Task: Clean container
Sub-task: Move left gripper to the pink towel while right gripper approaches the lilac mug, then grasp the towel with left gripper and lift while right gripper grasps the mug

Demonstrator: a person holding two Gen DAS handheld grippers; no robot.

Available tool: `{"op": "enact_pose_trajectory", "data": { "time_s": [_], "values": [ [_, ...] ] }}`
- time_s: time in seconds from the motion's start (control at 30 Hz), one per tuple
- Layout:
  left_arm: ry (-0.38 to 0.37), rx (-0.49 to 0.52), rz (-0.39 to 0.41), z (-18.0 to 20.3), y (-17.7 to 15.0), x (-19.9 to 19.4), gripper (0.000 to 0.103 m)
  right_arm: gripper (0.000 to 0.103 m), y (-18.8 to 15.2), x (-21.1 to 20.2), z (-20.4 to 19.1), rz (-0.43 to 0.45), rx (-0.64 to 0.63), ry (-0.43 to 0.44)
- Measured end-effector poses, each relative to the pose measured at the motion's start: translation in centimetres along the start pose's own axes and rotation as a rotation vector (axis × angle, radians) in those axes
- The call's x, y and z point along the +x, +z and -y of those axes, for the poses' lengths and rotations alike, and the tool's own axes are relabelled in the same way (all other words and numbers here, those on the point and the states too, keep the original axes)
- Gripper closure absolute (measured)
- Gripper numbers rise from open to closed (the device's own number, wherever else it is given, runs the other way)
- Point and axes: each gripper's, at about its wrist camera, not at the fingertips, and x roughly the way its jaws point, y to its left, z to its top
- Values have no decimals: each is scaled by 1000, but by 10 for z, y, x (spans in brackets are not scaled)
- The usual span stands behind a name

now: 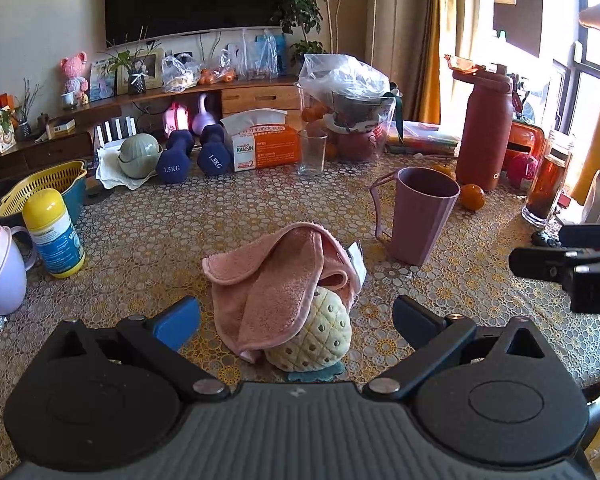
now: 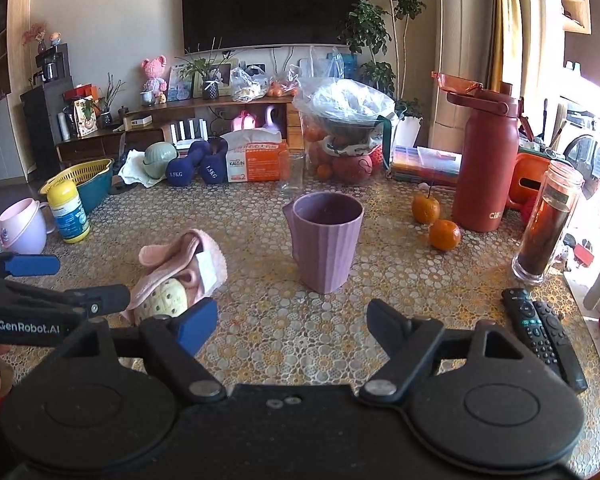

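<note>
On the patterned table (image 2: 420,280) nothing has yet been cleaned. The purple cup (image 2: 325,246) stands upright, untouched, ahead of the released, empty right gripper (image 2: 292,326). The pink cloth (image 1: 276,280), draped over a plush pineapple (image 1: 318,338), lies between the spread jaws of the left gripper (image 1: 296,322), ungrasped.

Two low claw-mounted views, sharing mug (image 1: 418,216) (image 2: 326,242).

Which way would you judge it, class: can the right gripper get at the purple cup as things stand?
Probably yes. The right gripper is open and faces the purple cup straight ahead, with only bare tablecloth between them. The pink cloth lies off to the side.
</note>
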Motion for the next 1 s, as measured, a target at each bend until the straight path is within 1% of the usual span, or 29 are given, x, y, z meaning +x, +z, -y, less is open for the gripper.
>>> {"op": "enact_pose_trajectory", "data": {
  "time_s": [0.13, 0.27, 0.43, 0.63, 0.7, 0.77, 0.93, 1.0],
  "values": [
    [3, 48, -6, 5, 2, 19, 0, 22, 19, 25, 14, -15, 8, -25],
    [11, 95, -27, 13, 2, 40, 0, 25, 39, 53, 26, -41, 24, -26],
    [33, 153, -40, 22, -3, 60, 0, 31, 59, 89, 37, -74, 47, -51],
    [59, 197, -64, 26, -7, 83, 0, 46, 72, 130, 50, -152, 86, -74],
    [55, 210, -67, 26, -9, 88, 0, 55, 73, 143, 54, -182, 103, -84],
    [51, 222, -74, 28, -10, 93, 0, 60, 72, 155, 57, -211, 120, -82],
    [45, 230, -84, 30, -11, 99, 0, 73, 69, 169, 59, -252, 143, -61],
    [46, 228, -85, 30, -10, 103, 0, 80, 69, 172, 58, -263, 141, -54]
  ]
}}
